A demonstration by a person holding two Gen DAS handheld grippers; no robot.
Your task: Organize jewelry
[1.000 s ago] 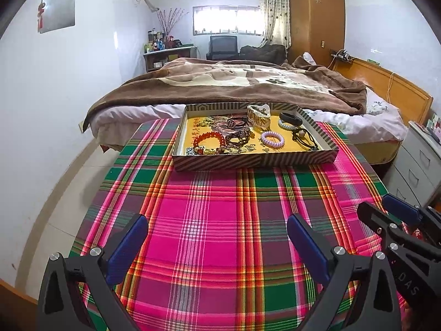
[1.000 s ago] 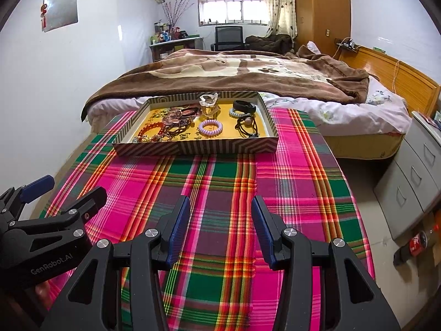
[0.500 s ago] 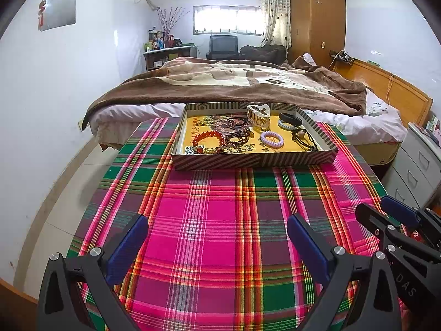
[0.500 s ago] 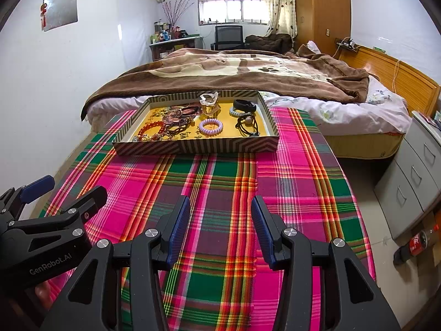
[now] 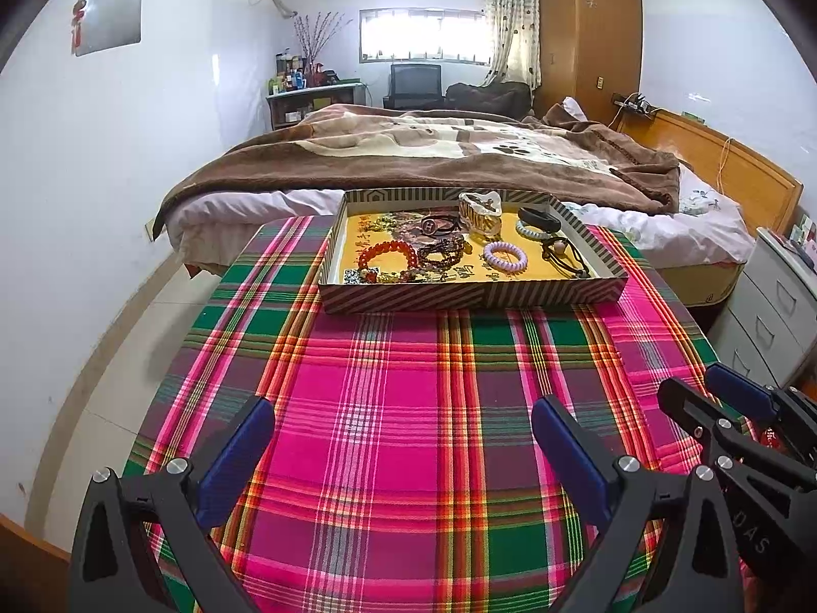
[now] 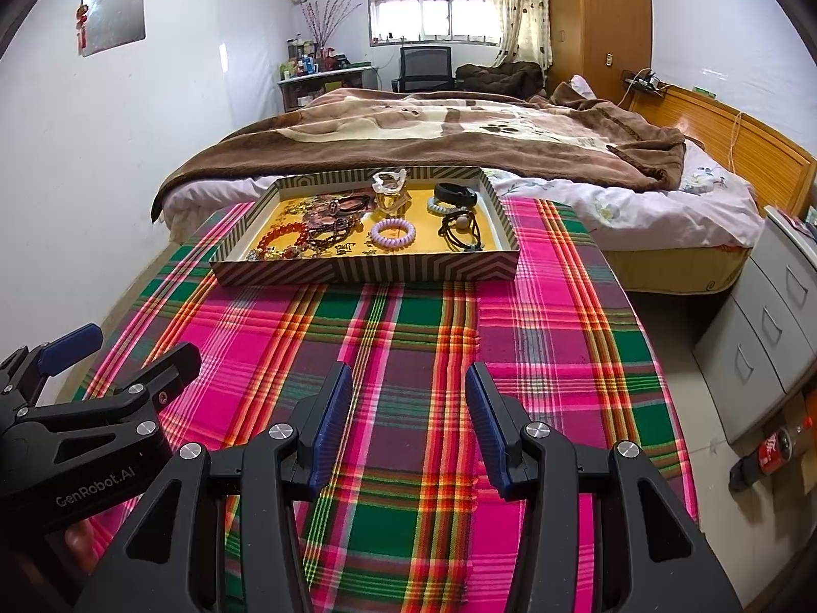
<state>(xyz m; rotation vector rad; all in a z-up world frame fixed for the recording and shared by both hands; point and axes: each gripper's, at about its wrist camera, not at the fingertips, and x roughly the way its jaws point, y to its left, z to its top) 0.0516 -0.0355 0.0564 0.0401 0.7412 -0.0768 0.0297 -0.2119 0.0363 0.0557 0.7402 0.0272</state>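
We note both claws empty over the plaid desk (image 5: 398, 408), near edge: left claw (image 5: 403, 439) spread wide, right claw (image 6: 408, 408) spread narrower. Jewelry (image 5: 459, 250) lies in the striped tray (image 5: 459, 299) at the far edge, bracelets bunched on its left. Whether sorting is pending or complete, we cannot tell. Any pick should single out one ring, clear of tangled neighbours. Nothing has shifted since the earlier frames.

"GenRobot.AI" in grey on the left gripper (image 6: 71, 352) body, lower left of right wrist view. "DAS" on the right gripper (image 5: 715, 398) body, lower right of left wrist view.
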